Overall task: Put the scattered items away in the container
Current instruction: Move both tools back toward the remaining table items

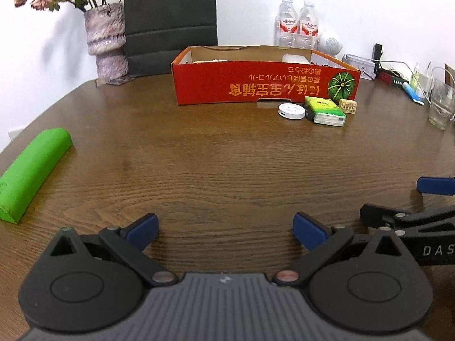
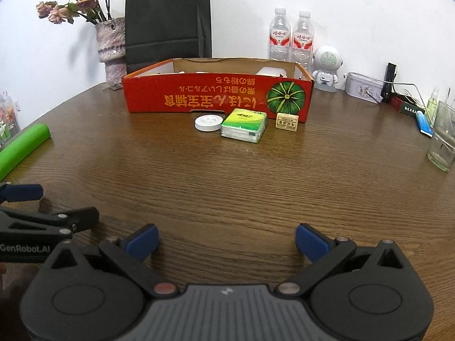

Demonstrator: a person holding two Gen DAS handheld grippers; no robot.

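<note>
Wooden table (image 2: 227,176) spans both views. Red cardboard box (image 2: 216,96) sits at far side, open top, pale items inside, hard to make out. Left gripper (image 1: 224,228) hangs low over bare wood, jaws wide, nothing between. Right gripper (image 2: 226,240) same: jaws spread fully, empty. Green tissue pack (image 2: 244,125) lies just before box front, white round disc (image 2: 208,122) touching its left, small tan box (image 2: 287,122) near its right.
</note>
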